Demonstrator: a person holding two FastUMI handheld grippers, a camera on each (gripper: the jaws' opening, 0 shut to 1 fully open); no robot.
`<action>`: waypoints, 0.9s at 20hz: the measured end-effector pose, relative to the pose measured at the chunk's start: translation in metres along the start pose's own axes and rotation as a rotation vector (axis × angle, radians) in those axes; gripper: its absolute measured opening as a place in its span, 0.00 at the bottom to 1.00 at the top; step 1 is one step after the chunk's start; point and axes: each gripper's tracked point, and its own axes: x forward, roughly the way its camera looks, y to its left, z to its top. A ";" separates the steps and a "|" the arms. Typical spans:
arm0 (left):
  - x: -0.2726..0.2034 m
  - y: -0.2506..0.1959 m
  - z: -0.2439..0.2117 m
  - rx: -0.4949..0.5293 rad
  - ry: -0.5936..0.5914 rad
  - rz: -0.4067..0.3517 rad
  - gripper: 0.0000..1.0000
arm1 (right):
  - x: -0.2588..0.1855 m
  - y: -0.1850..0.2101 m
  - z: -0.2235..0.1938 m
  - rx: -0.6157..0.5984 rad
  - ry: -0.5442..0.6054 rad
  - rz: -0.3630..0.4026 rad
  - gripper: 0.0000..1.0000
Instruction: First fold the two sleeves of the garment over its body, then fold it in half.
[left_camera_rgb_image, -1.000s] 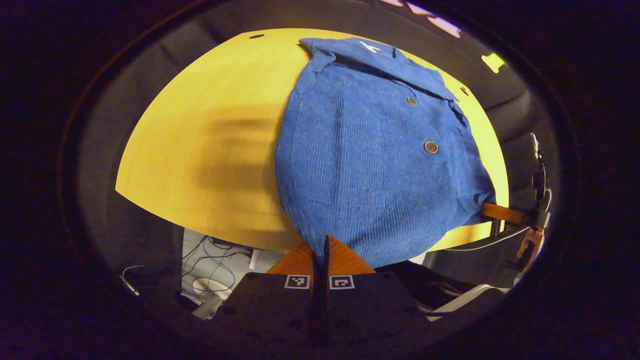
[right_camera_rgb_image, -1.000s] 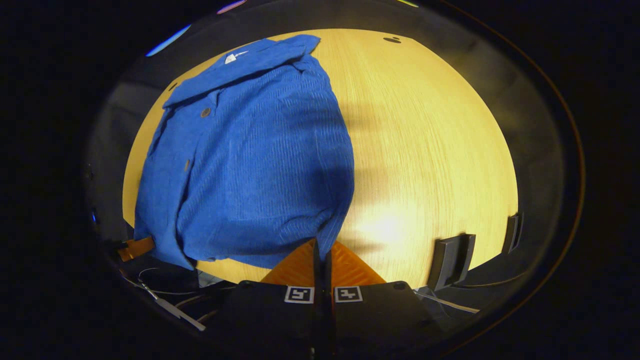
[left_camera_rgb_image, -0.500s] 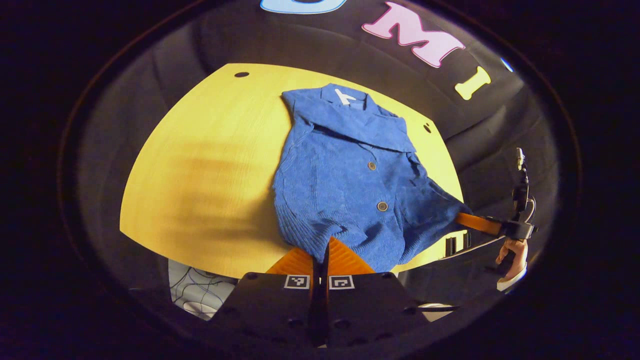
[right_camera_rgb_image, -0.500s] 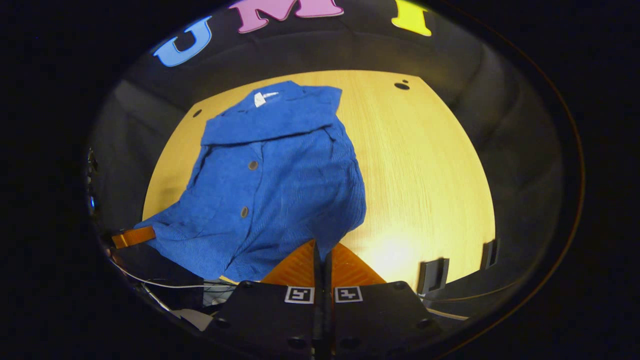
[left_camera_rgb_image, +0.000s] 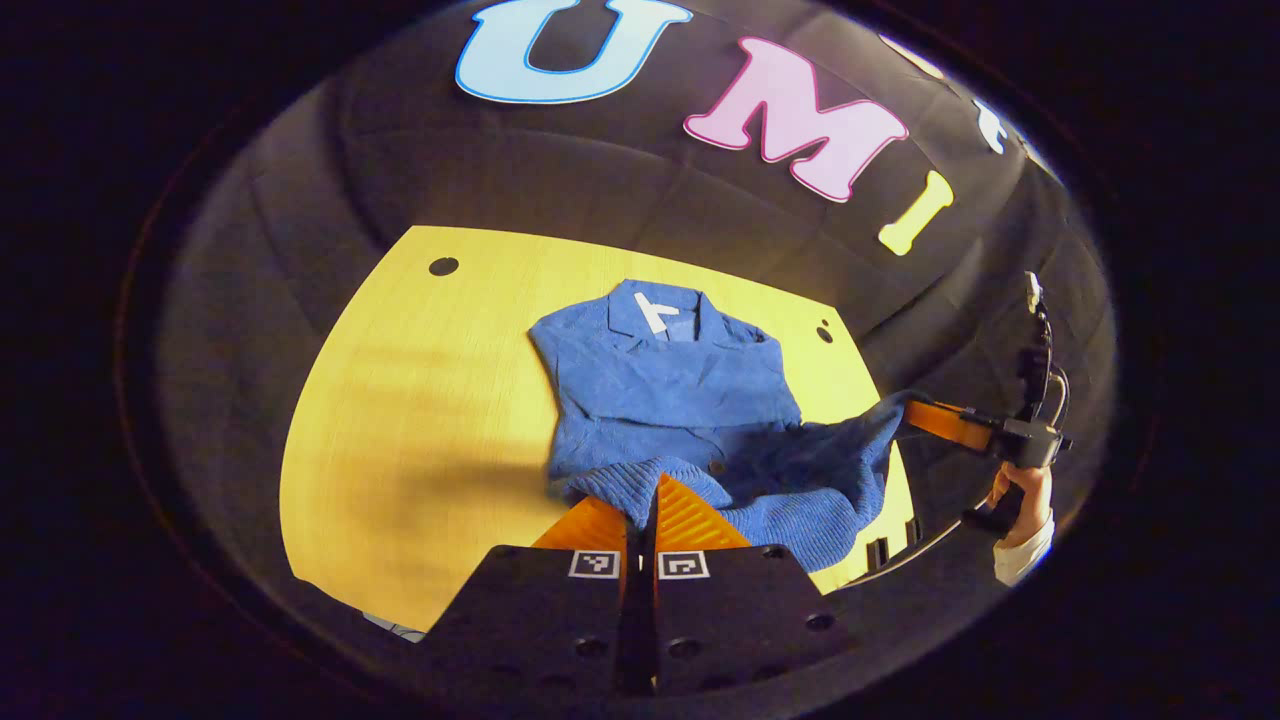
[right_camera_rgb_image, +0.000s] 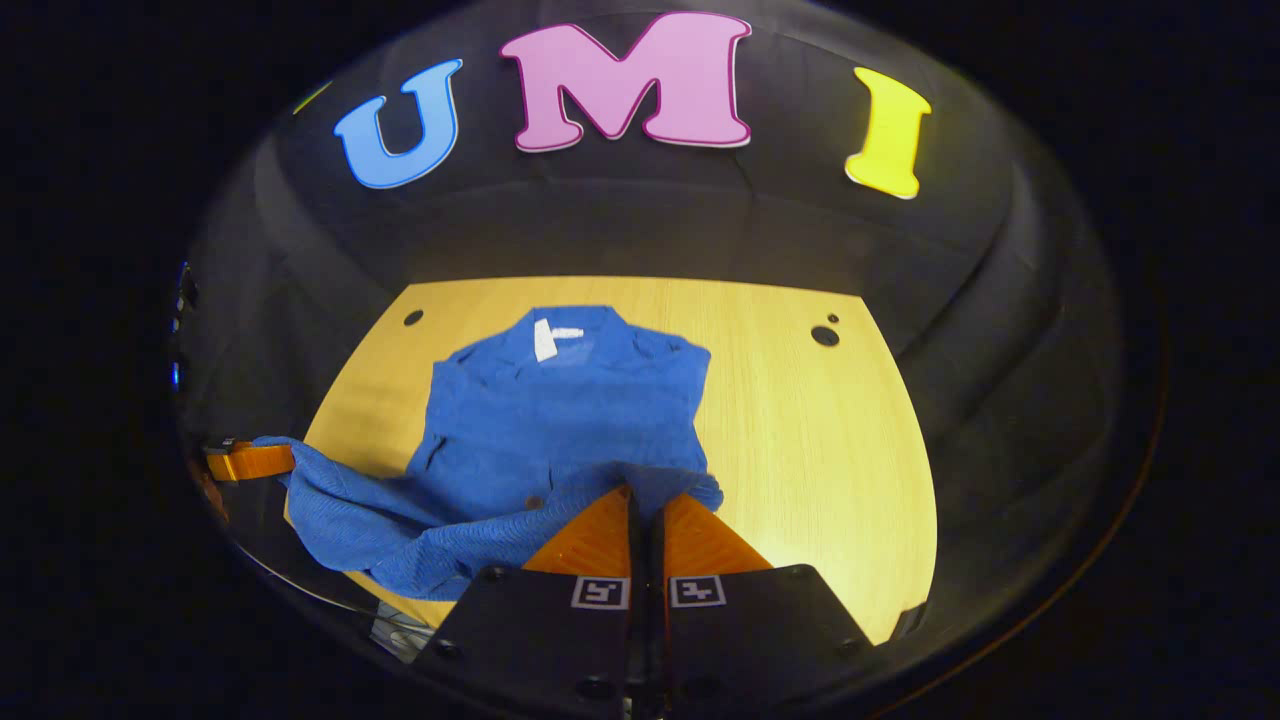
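Clearly the half-fold is under way: on the wooden table (right_camera_rgb_image: 800, 420) the blue garment (right_camera_rgb_image: 560, 420) lies collar-far, its near hem lifted. Next, I judge, both corners travel toward the collar. The left gripper (left_camera_rgb_image: 641, 500) and right gripper (right_camera_rgb_image: 645, 505) each pinch a hem corner, raised, fingers pressed together on cloth.

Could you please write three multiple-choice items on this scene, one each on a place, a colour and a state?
1. Where does the garment's collar end lie?
A. on the table's far part
B. over the near edge
C. on the floor

2. What colour is the garment?
A. red
B. blue
C. white

3. How is the garment's near hem?
A. flat on the table
B. rolled into a ball
C. lifted, pinched by the left gripper and the right gripper

Answers: 1 A, the collar points toward the wall; 2 B, blue knit throughout; 3 C, both grippers pinch the raised hem.
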 end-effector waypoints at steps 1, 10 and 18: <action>0.014 0.001 0.015 -0.030 0.002 -0.003 0.00 | 0.016 -0.006 0.013 -0.016 -0.002 0.001 0.01; 0.161 0.061 0.109 -0.141 0.073 0.168 0.00 | 0.206 -0.059 0.085 0.039 0.041 0.013 0.01; 0.225 0.091 0.108 -0.252 0.155 0.353 0.02 | 0.296 -0.045 0.053 0.115 0.226 0.135 0.10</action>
